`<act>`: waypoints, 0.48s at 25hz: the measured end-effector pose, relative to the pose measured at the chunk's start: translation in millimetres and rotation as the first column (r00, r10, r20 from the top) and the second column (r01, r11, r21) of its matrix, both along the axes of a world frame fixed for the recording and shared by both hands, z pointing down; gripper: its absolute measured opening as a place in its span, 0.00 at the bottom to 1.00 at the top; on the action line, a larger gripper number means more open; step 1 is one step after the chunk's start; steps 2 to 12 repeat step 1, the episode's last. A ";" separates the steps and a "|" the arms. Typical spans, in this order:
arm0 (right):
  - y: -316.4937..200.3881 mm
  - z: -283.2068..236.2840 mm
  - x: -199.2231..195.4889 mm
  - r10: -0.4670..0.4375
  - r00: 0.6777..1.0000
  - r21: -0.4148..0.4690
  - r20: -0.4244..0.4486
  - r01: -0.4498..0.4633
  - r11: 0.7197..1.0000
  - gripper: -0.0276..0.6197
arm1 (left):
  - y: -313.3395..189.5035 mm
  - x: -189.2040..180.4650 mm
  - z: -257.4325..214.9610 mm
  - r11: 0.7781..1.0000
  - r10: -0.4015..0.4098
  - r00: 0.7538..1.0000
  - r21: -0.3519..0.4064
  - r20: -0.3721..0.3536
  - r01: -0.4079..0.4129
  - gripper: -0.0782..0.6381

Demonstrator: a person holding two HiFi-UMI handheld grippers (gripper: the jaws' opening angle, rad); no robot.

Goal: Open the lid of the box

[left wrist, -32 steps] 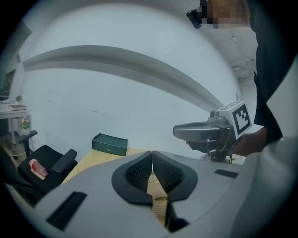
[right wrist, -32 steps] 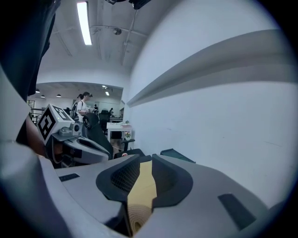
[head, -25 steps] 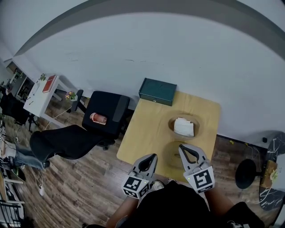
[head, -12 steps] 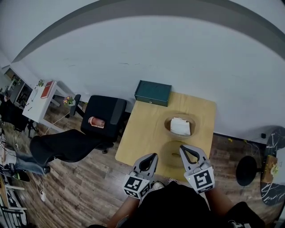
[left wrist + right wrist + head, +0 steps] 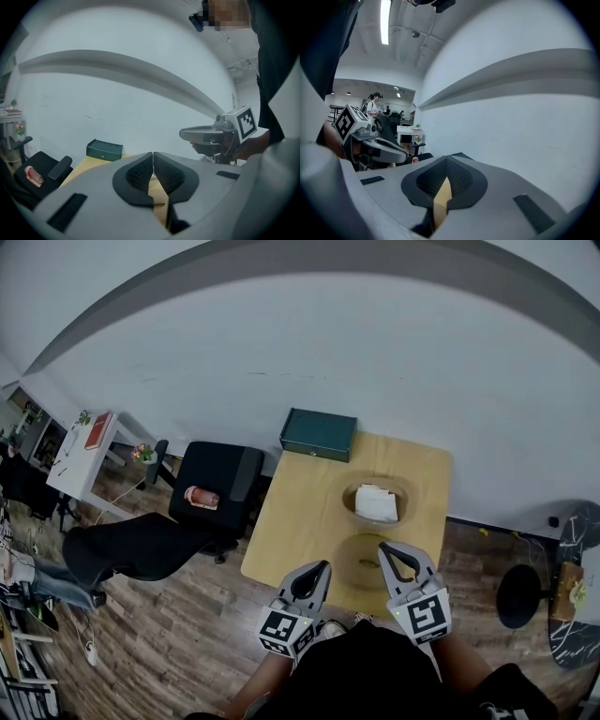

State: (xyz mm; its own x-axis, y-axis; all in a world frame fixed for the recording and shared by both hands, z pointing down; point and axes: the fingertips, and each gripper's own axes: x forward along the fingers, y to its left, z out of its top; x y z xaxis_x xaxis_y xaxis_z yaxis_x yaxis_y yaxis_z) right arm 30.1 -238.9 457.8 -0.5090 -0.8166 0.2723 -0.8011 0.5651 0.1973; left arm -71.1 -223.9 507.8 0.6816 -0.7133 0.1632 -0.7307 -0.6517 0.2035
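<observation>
Rectangular box (image 5: 319,434) further left in view

On the wooden table (image 5: 300,531), toward its right edge, a bowl (image 5: 349,500) holding folded white paper (image 5: 375,503); near the front edge, a shallow dish (image 5: 354,563); beside the left edge, a black chair (image 5: 225,470) bearing a pink cup (image 5: 203,495)

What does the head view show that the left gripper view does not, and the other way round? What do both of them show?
Only the head view: the bowl with something white in it, and a shallow dish nearer the person. Only the left gripper view: the left gripper from close behind, its fingers shut together with nothing between them. Both: the box, lid down, at the far corner of the table; the chair beside the table; and the right gripper.
</observation>
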 end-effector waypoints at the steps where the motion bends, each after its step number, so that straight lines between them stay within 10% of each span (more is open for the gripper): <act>1: 0.8 1.1 0.3 0.000 1.000 0.001 0.000 0.000 1.000 0.07 | 1.1 0.7 1.2 1.000 0.003 1.000 0.003 0.003 -0.003 0.14; 12: 0.8 1.1 0.3 0.000 1.000 0.001 0.000 0.000 1.000 0.07 | 1.1 0.7 1.2 1.000 0.003 1.000 0.003 0.003 -0.003 0.14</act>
